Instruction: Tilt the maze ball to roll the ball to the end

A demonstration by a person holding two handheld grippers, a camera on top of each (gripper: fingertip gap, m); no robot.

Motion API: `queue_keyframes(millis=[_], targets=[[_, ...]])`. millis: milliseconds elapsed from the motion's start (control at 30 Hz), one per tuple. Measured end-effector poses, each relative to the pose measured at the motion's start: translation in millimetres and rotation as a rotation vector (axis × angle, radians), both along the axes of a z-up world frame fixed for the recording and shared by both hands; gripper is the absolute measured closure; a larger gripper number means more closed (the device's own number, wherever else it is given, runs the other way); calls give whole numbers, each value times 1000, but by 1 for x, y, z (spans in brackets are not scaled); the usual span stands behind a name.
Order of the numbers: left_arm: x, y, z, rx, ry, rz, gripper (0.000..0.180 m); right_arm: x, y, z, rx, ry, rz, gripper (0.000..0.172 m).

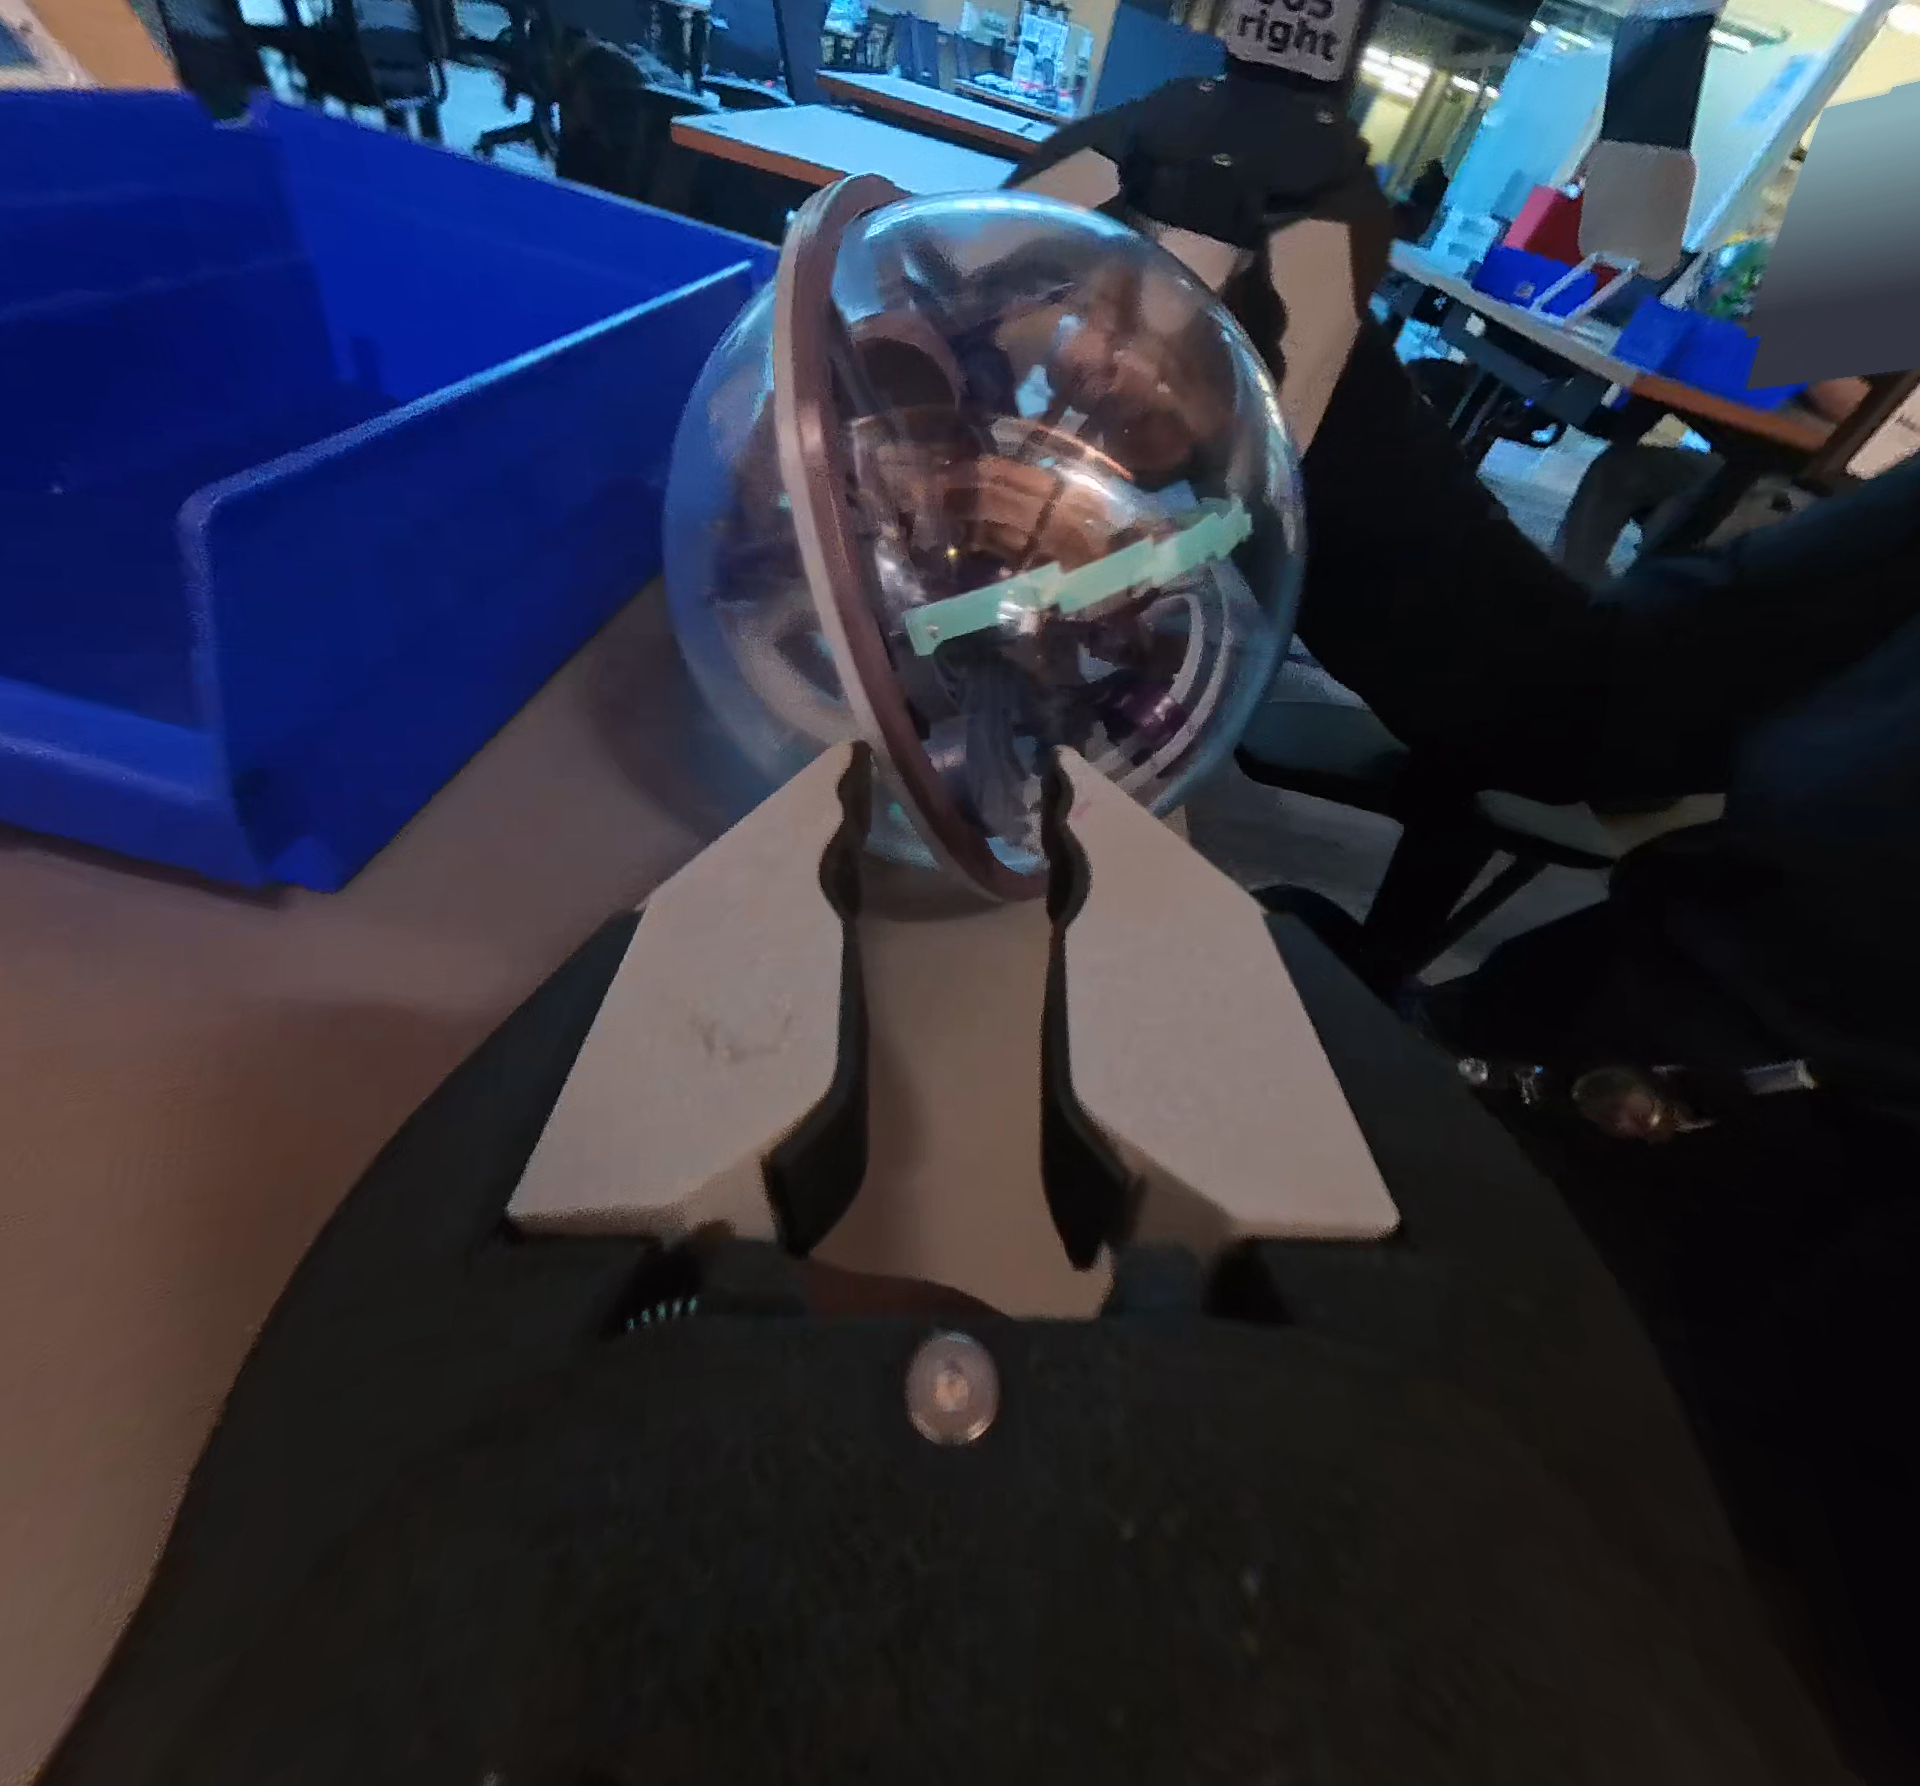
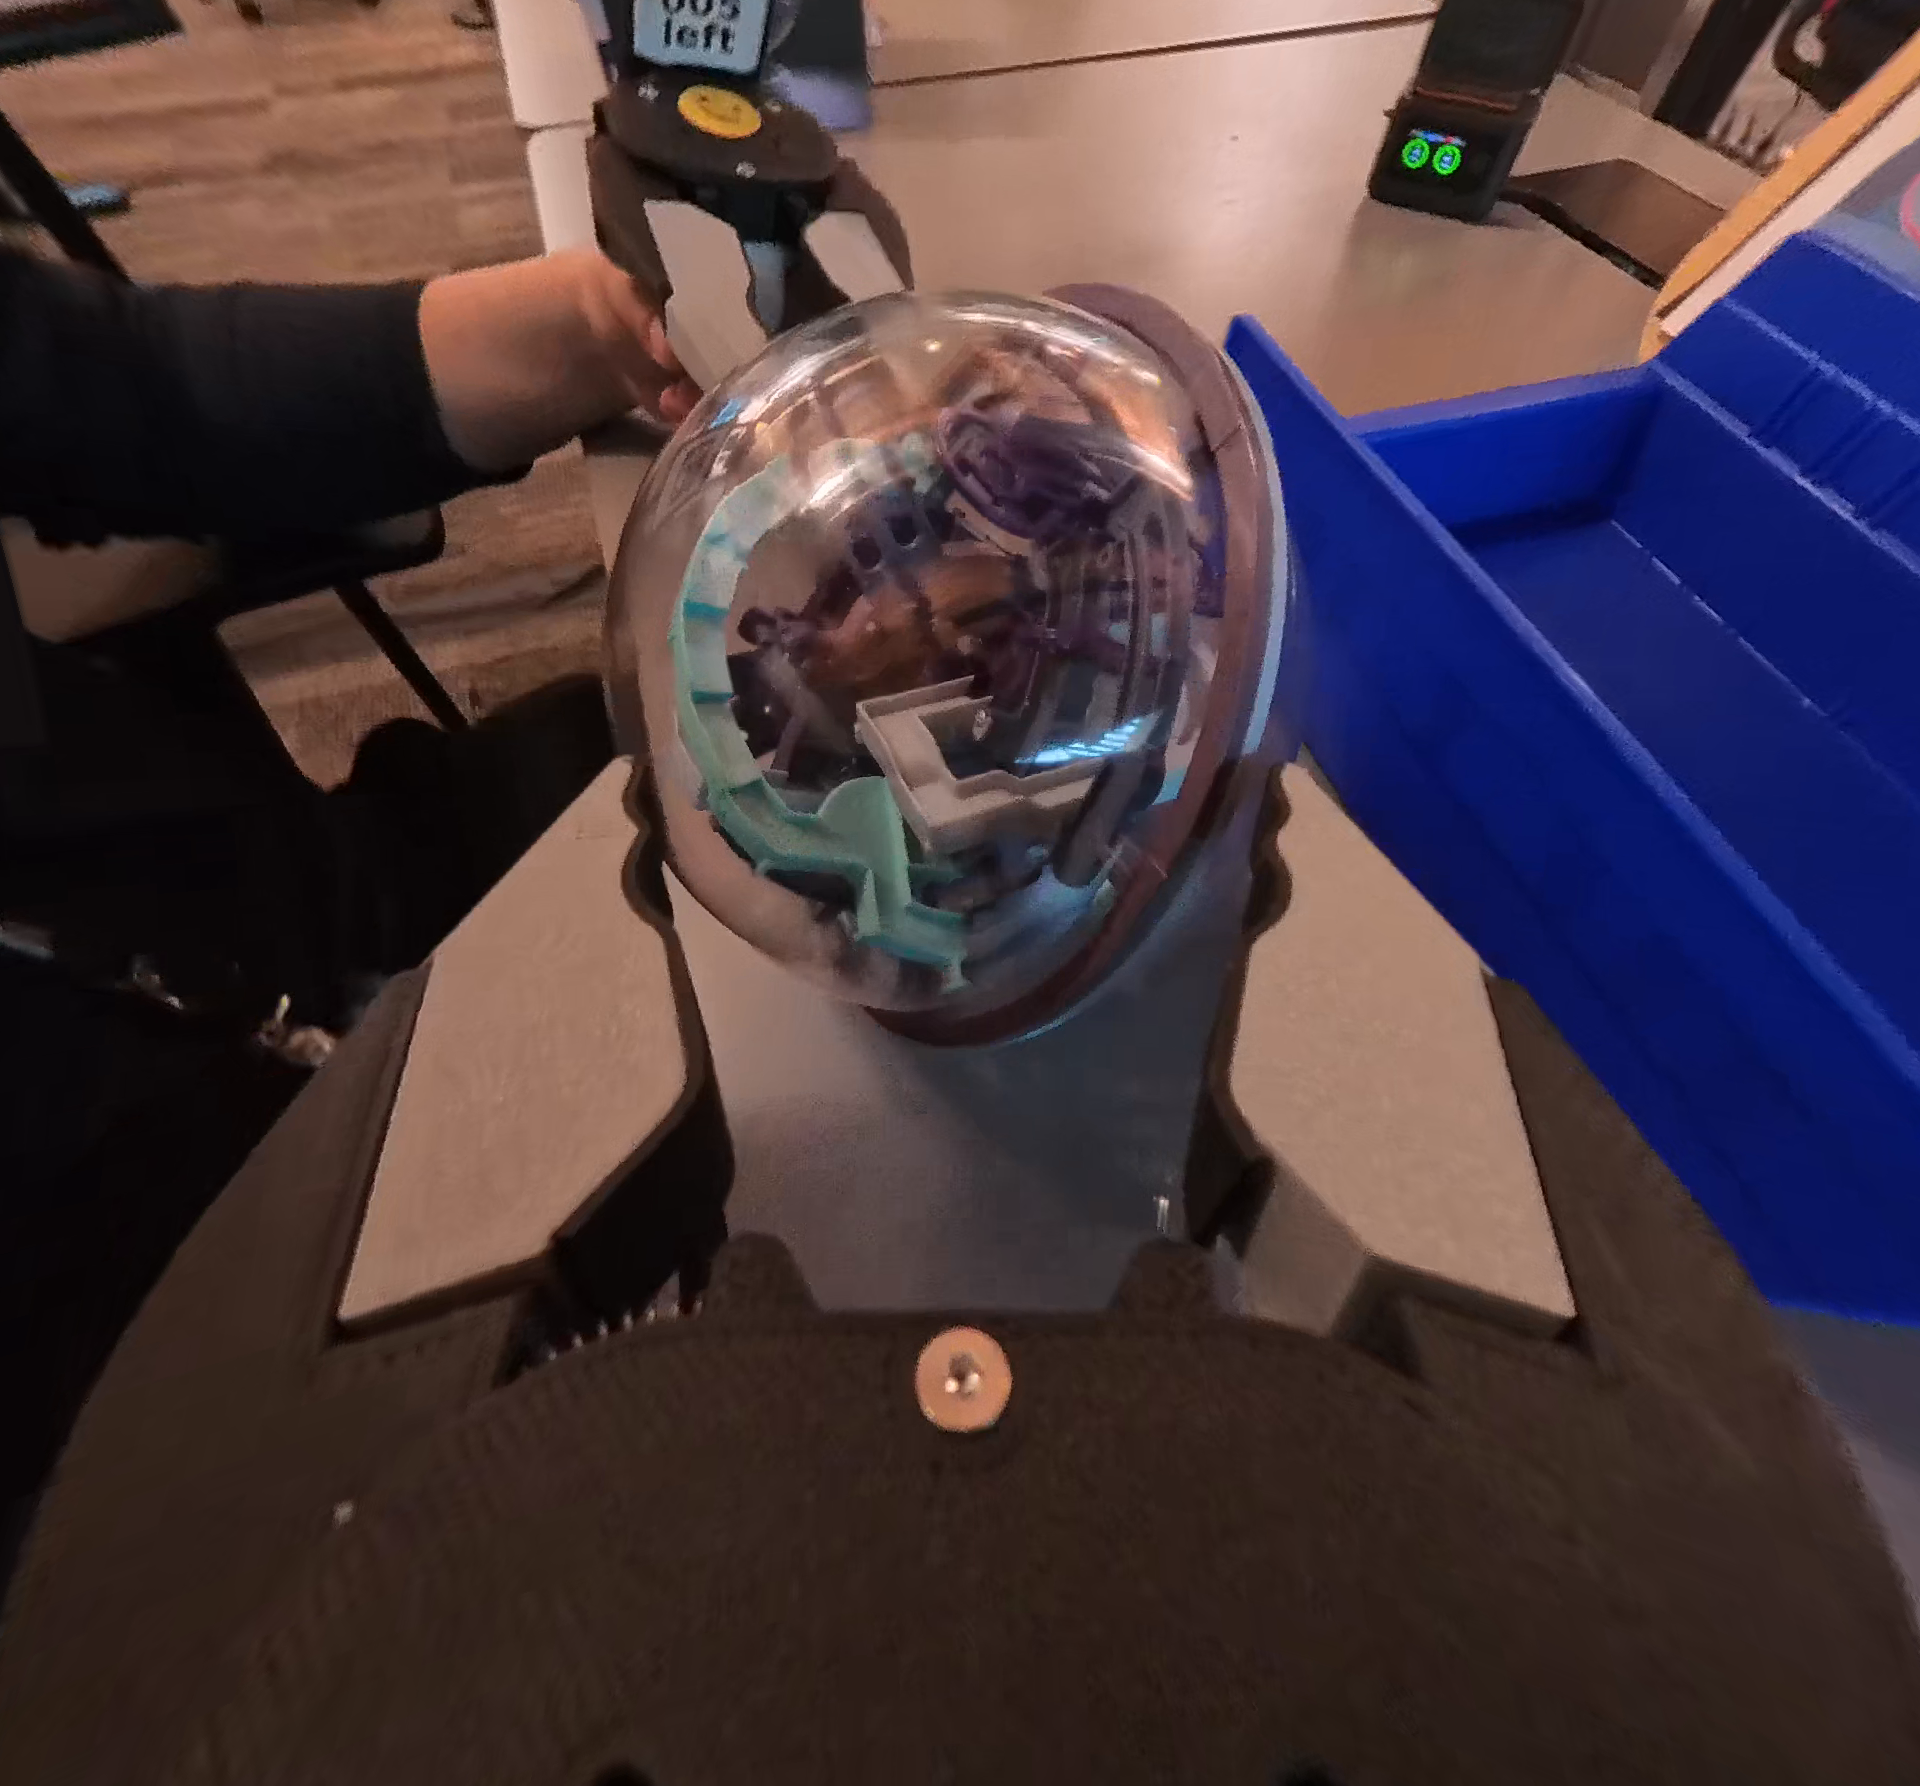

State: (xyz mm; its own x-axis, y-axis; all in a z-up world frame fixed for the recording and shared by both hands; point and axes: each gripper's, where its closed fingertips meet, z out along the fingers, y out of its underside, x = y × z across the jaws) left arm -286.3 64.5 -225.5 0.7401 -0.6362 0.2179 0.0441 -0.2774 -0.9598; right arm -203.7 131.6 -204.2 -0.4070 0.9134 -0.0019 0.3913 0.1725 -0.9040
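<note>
We see the clear plastic maze ball with a dark band around its middle [image 2: 956,656] resting tilted on the tabletop [image 2: 1195,178], held between the widely spread fingers of the right tool [image 2: 951,801], whose pads press its two sides. The left tool [image 1: 951,801] stands narrowly parted around the band's lower edge; we cannot tell whether its pads touch it. The small ball inside is not something we can pick out.

In our judgement the smooth shell could slip or spin out of the right tool if tilted fast. The large blue plastic bin [image 2: 1662,697] sits just beside the sphere, limiting tilt that way; the tabletop's edge is near on the other side.
</note>
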Motion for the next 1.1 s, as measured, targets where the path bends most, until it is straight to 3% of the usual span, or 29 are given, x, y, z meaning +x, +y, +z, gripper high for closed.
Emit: queue_keyframes(millis=[400, 733, 833, 967, 1100], targets=[[14, -6, -2, 60, 101, -46, 140, 18, -6, -10, 198, 49, 98, 60], [23, -10, 2, 128, 138, -66, 151, 24, -9, -8, 206, 65, 129, 59], [23, -9, 1, 123, 141, -61, 146, 23, -9, -7, 181, 73, 134, 59], [20, -5, -1, 103, 139, -41, 128, 24, -10, -6, 205, 78, 135, 61], [26, -10, 1, 123, 135, -74, 137, 27, -12, -3, 248, 84, 137, 63]])
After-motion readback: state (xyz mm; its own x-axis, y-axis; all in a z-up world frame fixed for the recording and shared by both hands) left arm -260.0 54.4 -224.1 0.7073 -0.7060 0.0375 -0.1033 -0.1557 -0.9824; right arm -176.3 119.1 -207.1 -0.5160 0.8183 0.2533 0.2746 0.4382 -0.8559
